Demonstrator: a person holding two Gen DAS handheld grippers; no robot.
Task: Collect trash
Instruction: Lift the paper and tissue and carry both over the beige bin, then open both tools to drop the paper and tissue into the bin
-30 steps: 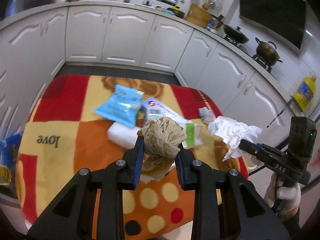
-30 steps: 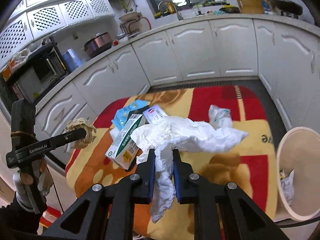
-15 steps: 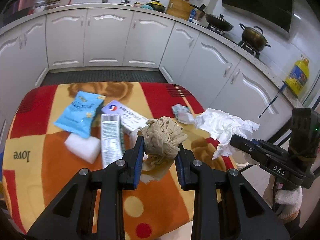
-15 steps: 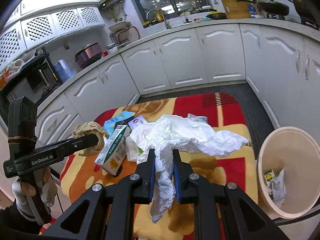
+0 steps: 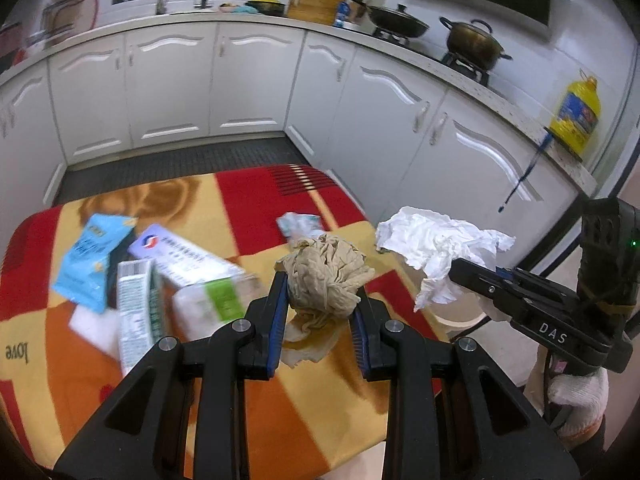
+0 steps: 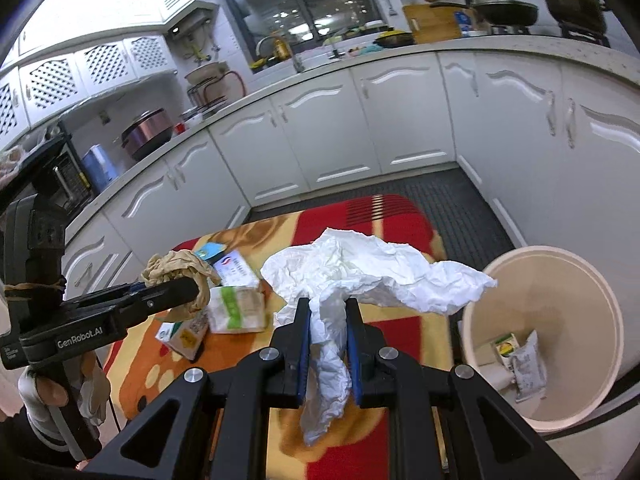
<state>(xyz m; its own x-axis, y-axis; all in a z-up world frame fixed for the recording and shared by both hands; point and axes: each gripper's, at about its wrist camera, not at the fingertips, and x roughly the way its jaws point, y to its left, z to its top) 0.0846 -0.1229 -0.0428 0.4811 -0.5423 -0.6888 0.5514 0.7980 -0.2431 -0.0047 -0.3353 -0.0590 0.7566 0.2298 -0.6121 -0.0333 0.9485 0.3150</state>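
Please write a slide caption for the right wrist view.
Right gripper carries white crumpled paper beside beige bin.

Left gripper (image 5: pixel 320 304): held angled downward; fingers (image 5: pixel 278 312) clamped on a brown crumpled wad (image 5: pixel 324 276).
Right gripper (image 6: pixel 327 332): held angled downward; fingers (image 6: pixel 303 344) pinched on white crumpled paper (image 6: pixel 360 276).
Hands: white gloves worn; right hand (image 5: pixel 576 396) wrapped around its handle.

I'm looking into a home kitchen here: white cabinets (image 5: pixel 248 80) curve round under a pale counter (image 6: pixel 520 46), with a wok (image 5: pixel 396 22) and a brass pot (image 5: pixel 474 42) sitting on the gas hob. There's a tap (image 6: pixel 294 56) below a dark window (image 6: pixel 304 4), a rice cooker (image 6: pixel 146 138), a chopping board (image 5: pixel 310 8), and a yellow oil jug (image 5: pixel 574 114).
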